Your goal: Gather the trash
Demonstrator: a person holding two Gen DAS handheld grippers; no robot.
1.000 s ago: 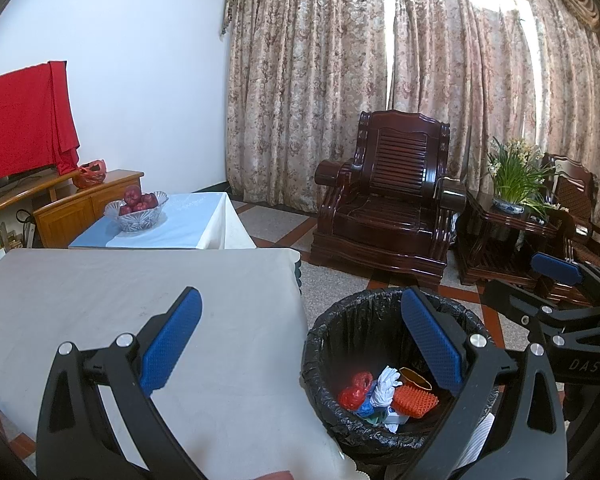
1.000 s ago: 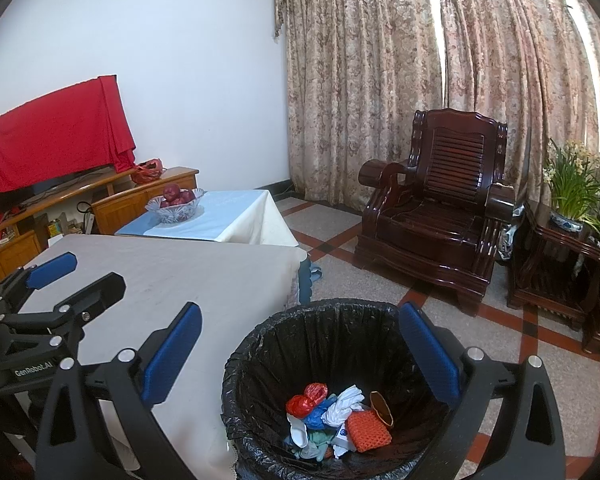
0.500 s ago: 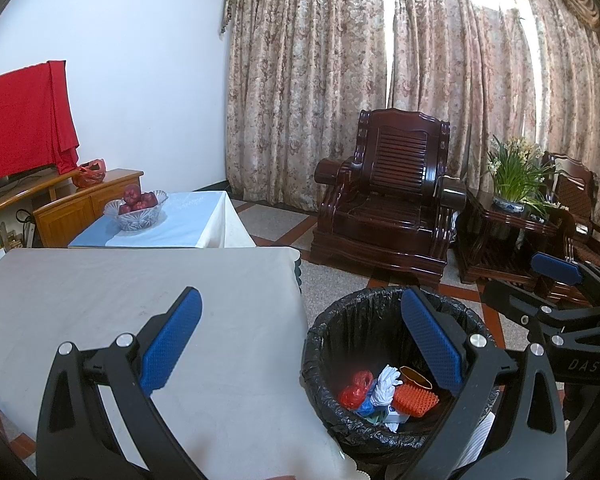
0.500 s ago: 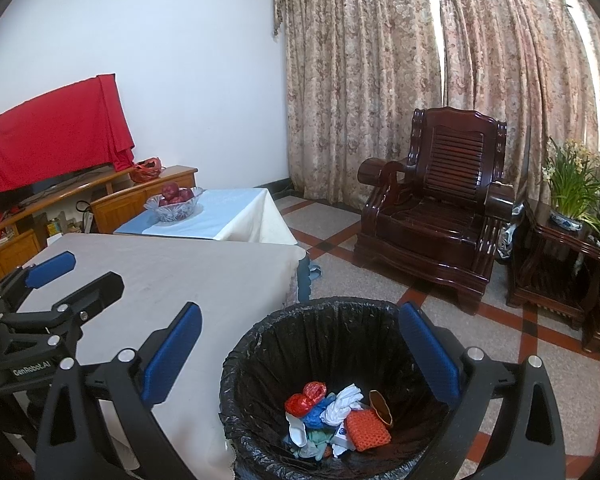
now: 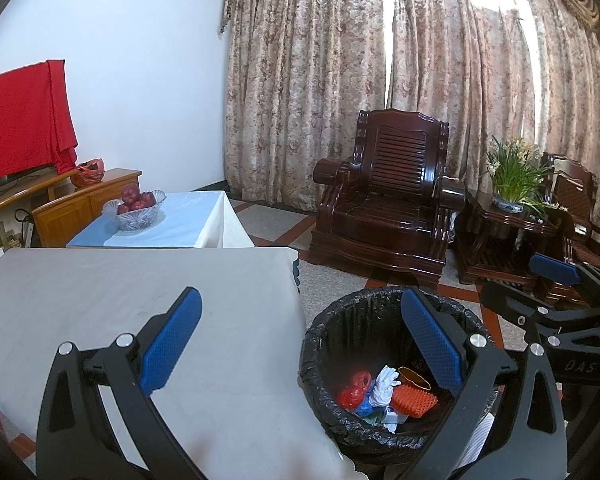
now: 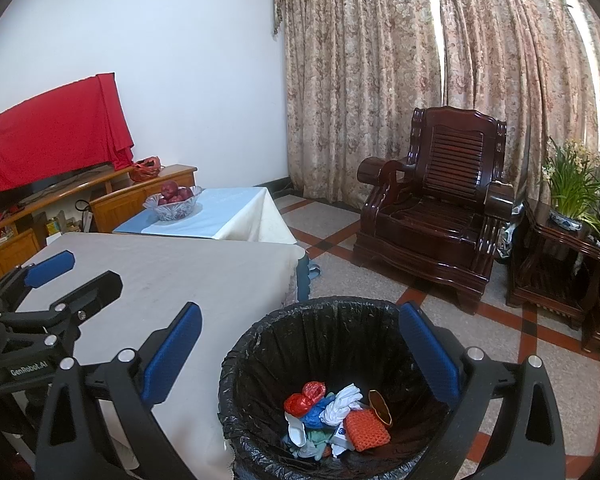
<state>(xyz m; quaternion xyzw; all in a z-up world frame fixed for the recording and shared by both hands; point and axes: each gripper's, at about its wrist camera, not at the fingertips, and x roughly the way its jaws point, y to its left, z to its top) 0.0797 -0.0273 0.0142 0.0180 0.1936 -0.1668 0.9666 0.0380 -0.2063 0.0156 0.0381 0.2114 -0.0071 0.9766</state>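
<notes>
A bin lined with a black bag (image 5: 340, 320) (image 6: 320, 332) stands on the floor by the corner of a table under a pale cloth (image 5: 120, 292) (image 6: 180, 268). Inside the bin lie a red bag (image 5: 354, 390) (image 6: 304, 398), white crumpled plastic (image 5: 384, 384) (image 6: 342, 402), an orange net (image 5: 414, 400) (image 6: 366, 424) and other scraps. My left gripper (image 5: 300, 344) (image 6: 74, 276) hangs open over the table edge, holding nothing. My right gripper (image 6: 300, 354) (image 5: 528, 286) hangs open above the bin, also holding nothing.
A low table with a blue cloth (image 5: 196, 220) carries a glass bowl of red fruit (image 5: 134, 210). A dark wooden armchair (image 5: 384, 208) and a side table with a potted plant (image 5: 512, 184) stand before the curtains. A wooden cabinet (image 5: 88, 204) lines the left wall.
</notes>
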